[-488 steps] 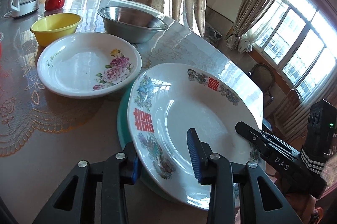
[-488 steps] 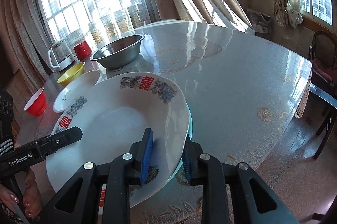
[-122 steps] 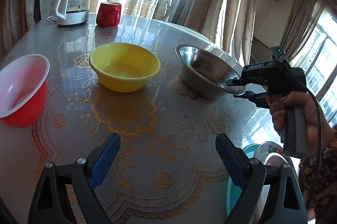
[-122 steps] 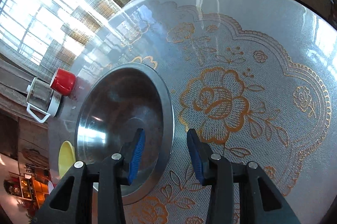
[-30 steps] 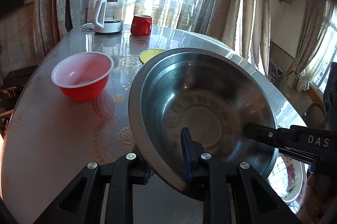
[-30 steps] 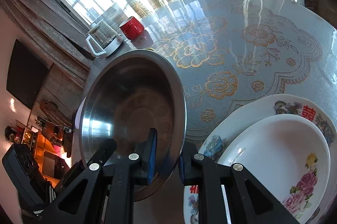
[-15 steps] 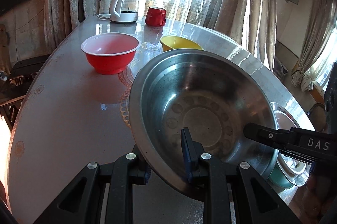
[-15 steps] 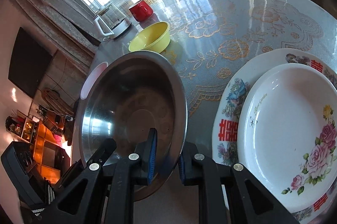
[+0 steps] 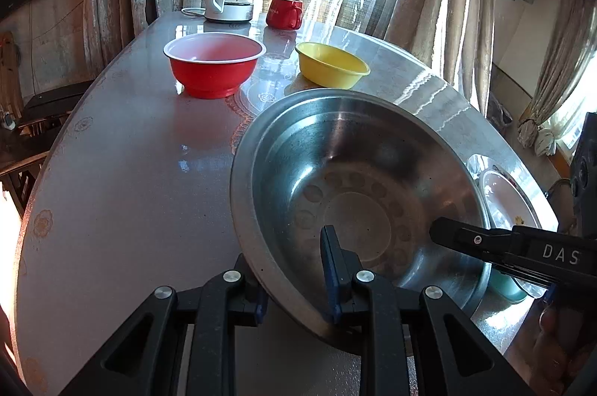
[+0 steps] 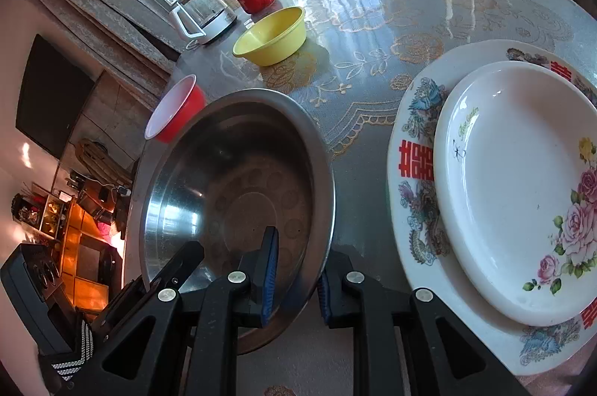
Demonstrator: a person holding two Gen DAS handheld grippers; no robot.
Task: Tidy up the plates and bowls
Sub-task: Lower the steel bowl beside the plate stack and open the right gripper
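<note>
Your left gripper [image 9: 294, 278] and right gripper [image 10: 296, 271] each have jaws clamped on the steel bowl [image 9: 358, 194] rim. It sits tilted over the counter [image 9: 130, 172], beside the stacked plates [image 10: 515, 194].

Bare table [image 9: 123, 179] left; stacked plates [image 10: 496, 194] block the right.

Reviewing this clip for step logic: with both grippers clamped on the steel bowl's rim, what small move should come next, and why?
Probably lower the steel bowl onto the bare table beside the stacked plates. The left gripper and right gripper both pinch its rim, it hangs tilted, and the red bowl and yellow bowl sit unstacked beyond.
</note>
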